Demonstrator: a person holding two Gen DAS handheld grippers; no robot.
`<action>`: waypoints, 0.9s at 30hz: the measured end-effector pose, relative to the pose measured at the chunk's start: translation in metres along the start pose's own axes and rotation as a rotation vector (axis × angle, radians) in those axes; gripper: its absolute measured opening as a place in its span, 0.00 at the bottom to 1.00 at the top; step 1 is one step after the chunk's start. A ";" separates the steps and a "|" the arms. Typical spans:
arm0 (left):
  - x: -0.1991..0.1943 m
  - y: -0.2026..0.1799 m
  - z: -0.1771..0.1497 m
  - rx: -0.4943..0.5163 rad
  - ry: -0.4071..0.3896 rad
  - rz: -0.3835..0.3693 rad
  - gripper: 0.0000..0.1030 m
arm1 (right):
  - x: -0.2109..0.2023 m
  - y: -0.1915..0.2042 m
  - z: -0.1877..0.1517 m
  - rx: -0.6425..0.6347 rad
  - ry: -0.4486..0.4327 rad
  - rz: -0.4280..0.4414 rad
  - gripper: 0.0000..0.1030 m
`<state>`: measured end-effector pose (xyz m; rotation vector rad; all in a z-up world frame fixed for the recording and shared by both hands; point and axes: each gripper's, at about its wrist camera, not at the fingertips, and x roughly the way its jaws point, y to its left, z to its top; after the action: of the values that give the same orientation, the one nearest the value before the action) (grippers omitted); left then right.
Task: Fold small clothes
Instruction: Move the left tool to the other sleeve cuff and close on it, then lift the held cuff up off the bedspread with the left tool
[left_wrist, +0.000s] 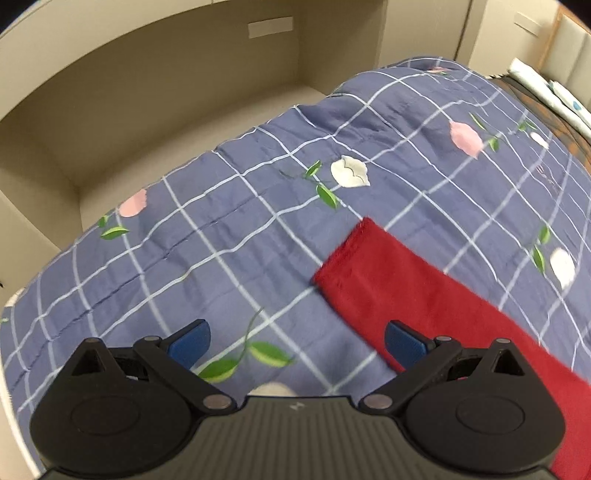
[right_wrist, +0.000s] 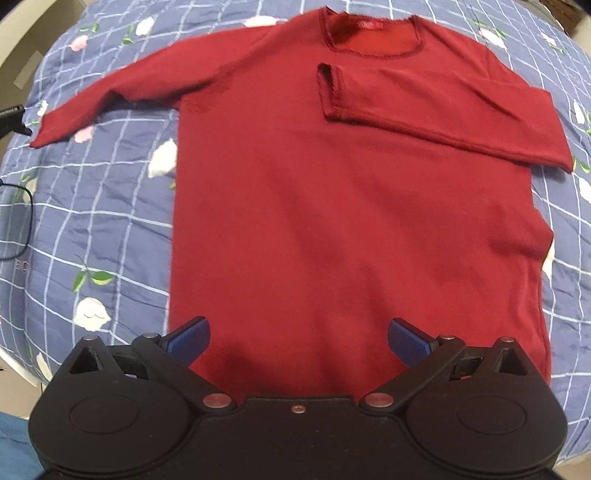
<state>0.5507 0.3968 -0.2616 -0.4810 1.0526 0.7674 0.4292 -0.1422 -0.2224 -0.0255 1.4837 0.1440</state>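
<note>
A dark red long-sleeved top (right_wrist: 351, 206) lies flat on a blue checked quilt (right_wrist: 92, 229), collar at the far end. Its right sleeve (right_wrist: 424, 107) is folded across the chest; its left sleeve (right_wrist: 110, 92) stretches out to the left. My right gripper (right_wrist: 298, 338) hovers open over the hem, nothing between its blue fingers (right_wrist: 188, 338). In the left wrist view the outstretched sleeve (left_wrist: 399, 288) runs from the lower right, its cuff pointing up left. My left gripper (left_wrist: 297, 339) is open above the quilt (left_wrist: 221, 240), its right finger (left_wrist: 404, 341) over the sleeve's edge.
Beige walls and a recessed ledge (left_wrist: 147, 110) lie beyond the quilt's far edge. A folded white patterned cloth (left_wrist: 550, 92) lies at the top right. A thin black cable (right_wrist: 22, 221) loops on the quilt at the left, and a dark object (right_wrist: 13, 118) pokes in there.
</note>
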 end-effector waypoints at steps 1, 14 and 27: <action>0.006 -0.001 0.002 -0.009 0.004 -0.003 1.00 | 0.002 -0.002 0.000 0.005 0.010 -0.005 0.99; 0.041 -0.001 0.008 -0.121 0.043 0.018 0.64 | 0.022 -0.008 0.002 0.045 0.090 -0.051 0.99; 0.023 -0.013 0.011 -0.107 -0.015 -0.101 0.00 | 0.025 -0.006 0.006 0.047 0.096 -0.044 0.99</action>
<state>0.5733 0.4034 -0.2782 -0.6147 0.9689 0.7388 0.4374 -0.1452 -0.2473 -0.0272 1.5812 0.0728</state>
